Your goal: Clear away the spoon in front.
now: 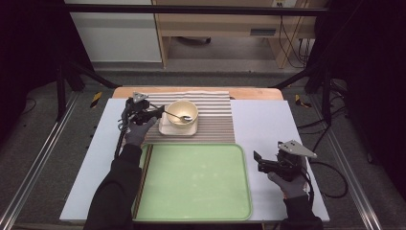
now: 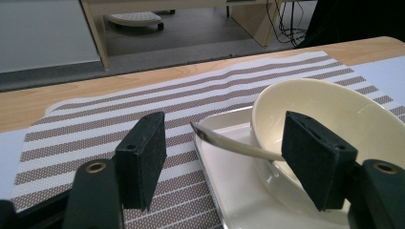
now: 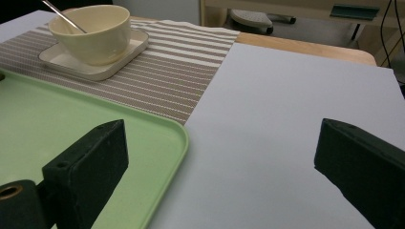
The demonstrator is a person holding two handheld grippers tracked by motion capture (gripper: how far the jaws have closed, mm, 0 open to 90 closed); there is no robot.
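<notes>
Reaching toward the spoon (image 2: 229, 144), your left gripper (image 2: 224, 162) has its jaws spread wide with the handle between them, gripping nothing. The spoon leans in the cream bowl (image 2: 329, 114) on a white square plate (image 2: 224, 191), atop the striped mat (image 2: 143, 109). Your right gripper (image 3: 219, 171) rests wide open and empty beside the green tray (image 3: 71, 129), well apart.

spoon (image 2: 234, 145): shiny metal | bowl (image 2: 334, 114): glossy ceramic | placemat (image 2: 143, 114): woven, matt | tray (image 1: 196, 182): smooth plastic
</notes>
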